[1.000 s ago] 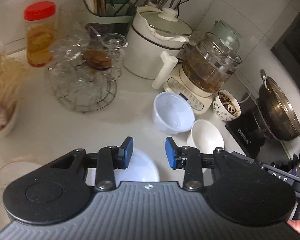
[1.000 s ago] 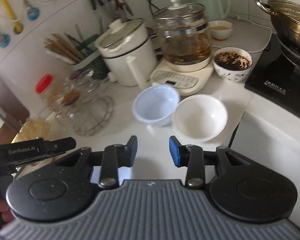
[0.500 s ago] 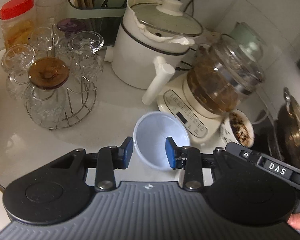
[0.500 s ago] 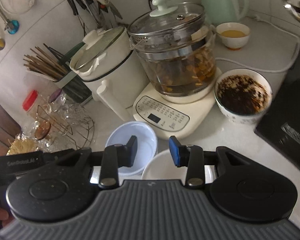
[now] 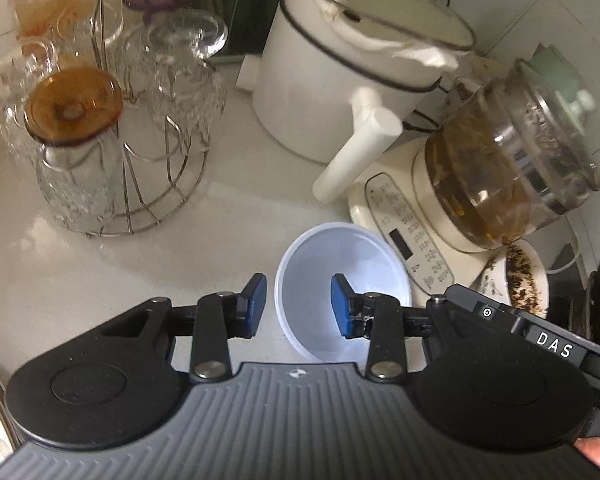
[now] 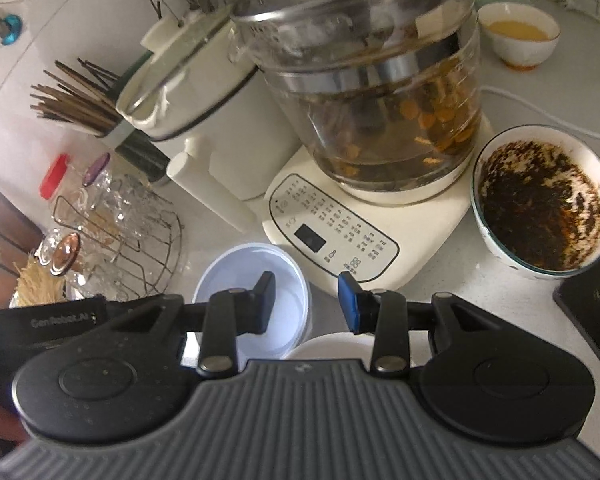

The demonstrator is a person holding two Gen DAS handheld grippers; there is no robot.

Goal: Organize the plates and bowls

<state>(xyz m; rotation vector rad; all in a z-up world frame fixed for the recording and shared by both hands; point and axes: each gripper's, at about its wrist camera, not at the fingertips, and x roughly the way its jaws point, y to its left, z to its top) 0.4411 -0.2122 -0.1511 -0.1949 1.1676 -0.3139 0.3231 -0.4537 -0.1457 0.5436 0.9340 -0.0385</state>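
fingers (image 5: 255,307) parted on both grippers, nothing held — one pale blue bowl (image 5: 342,292) below.

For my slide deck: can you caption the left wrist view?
Left tongs open, straddling the near rim of a pale blue bowl on the white counter.

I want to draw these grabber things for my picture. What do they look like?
Both match. The left gripper and the right gripper each have two black metal fingers tipped with blue pads, joined by silver rivets to round black discs, above a grey ribbed body. The side of one reads "DAS", the other "GenRobot.AI". No sleeves or cables show.
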